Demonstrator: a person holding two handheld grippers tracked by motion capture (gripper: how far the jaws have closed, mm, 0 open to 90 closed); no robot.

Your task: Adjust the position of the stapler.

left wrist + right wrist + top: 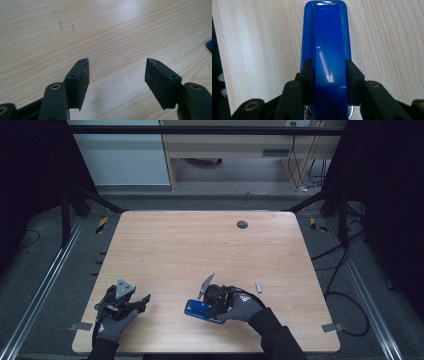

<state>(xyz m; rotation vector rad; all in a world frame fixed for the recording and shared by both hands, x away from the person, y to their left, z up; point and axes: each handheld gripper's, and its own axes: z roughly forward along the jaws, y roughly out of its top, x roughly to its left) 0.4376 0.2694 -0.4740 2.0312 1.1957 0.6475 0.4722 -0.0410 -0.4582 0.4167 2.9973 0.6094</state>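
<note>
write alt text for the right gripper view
The right gripper has its two black jaws closed on the sides of a blue stapler, which points away from the camera. Beneath it lies a light wooden table.

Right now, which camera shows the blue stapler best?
The right gripper view: the blue stapler sits large and close, lengthwise on the table, with the right tongs shut on its sides. The high view shows it small and partly hidden behind the hand. The left gripper view catches a blue sliver at its right edge.
</note>
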